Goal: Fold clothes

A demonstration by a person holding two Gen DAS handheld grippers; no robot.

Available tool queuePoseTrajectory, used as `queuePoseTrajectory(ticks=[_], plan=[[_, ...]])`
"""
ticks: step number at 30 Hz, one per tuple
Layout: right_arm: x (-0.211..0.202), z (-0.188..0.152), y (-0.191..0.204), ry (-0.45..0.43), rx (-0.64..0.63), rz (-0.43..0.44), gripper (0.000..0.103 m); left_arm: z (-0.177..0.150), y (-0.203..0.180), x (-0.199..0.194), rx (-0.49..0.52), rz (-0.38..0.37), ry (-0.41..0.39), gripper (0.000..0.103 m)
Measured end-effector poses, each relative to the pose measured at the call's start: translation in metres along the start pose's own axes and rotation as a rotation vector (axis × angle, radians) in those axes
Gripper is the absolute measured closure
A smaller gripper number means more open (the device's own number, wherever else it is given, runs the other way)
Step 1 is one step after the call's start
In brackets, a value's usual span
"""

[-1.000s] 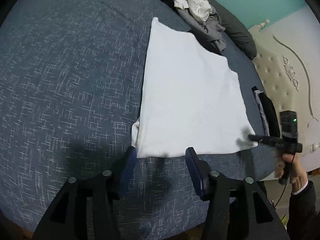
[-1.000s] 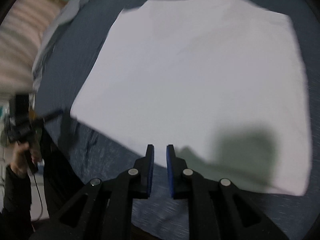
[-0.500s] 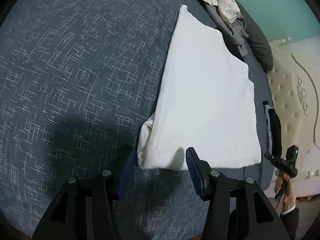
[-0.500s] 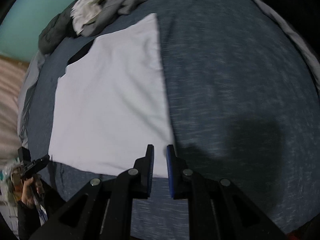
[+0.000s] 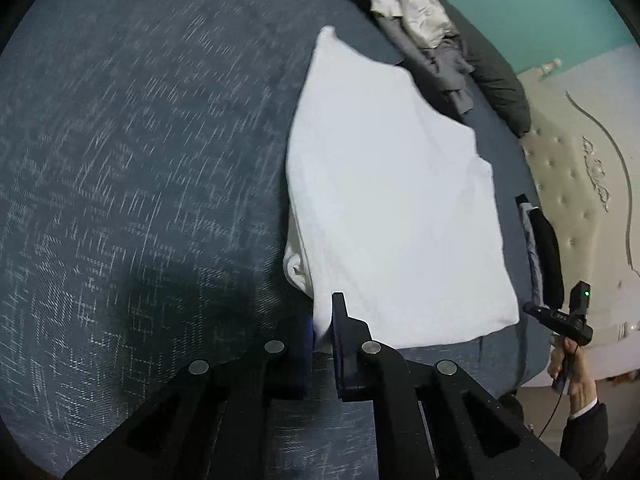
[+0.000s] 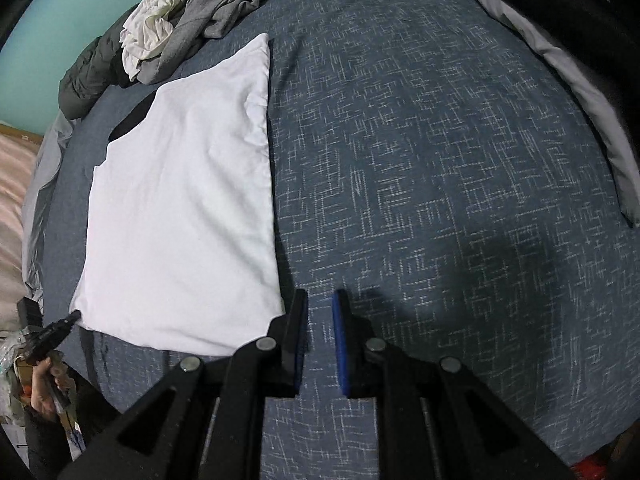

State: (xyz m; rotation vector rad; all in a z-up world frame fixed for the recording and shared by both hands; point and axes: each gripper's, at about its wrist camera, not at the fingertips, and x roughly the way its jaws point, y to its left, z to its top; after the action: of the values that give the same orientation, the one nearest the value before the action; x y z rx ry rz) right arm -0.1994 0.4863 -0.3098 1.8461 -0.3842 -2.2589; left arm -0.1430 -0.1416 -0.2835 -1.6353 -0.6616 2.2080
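A bed (image 6: 420, 152) covered in dark blue fabric with a white crosshatch pattern fills both views. Behind it stands a teal wall (image 5: 532, 8), and a cream tufted headboard (image 5: 576, 184) runs along one side.

At the far edge of the bed lies a heap of unfolded clothes (image 6: 200, 12), grey pieces tangled with a crumpled white one, resting against a dark grey pillow (image 5: 500, 84). A black and grey garment (image 6: 560, 40) lies along the bed edge near the headboard.

The white shirt (image 5: 396, 216) lies flat on the bed, folded into a long panel. The left gripper (image 5: 322, 328) has its jaws pinching the near corner of the shirt, with the cloth pulled up between them. The right gripper (image 6: 320, 320) sits over bare bedding just beside the shirt's other near corner, its jaws narrowly spread with nothing between them. A hand (image 5: 568, 368) in a dark sleeve grips the right gripper's handle.
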Motion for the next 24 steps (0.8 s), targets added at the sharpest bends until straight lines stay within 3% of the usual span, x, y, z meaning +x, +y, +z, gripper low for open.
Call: queuePoseTrajectory(ticks=[13,24], plan=[[-0.001,0.0,0.0,-0.002,-0.004,-0.001,0.091,0.019,-0.039,-0.011,0.067,-0.001,-0.021,0.095],[-0.014,0.005,-0.021,-0.024,0.009,0.034,0.091,0.05,-0.164,0.004,0.244,0.007,-0.027,0.096]])
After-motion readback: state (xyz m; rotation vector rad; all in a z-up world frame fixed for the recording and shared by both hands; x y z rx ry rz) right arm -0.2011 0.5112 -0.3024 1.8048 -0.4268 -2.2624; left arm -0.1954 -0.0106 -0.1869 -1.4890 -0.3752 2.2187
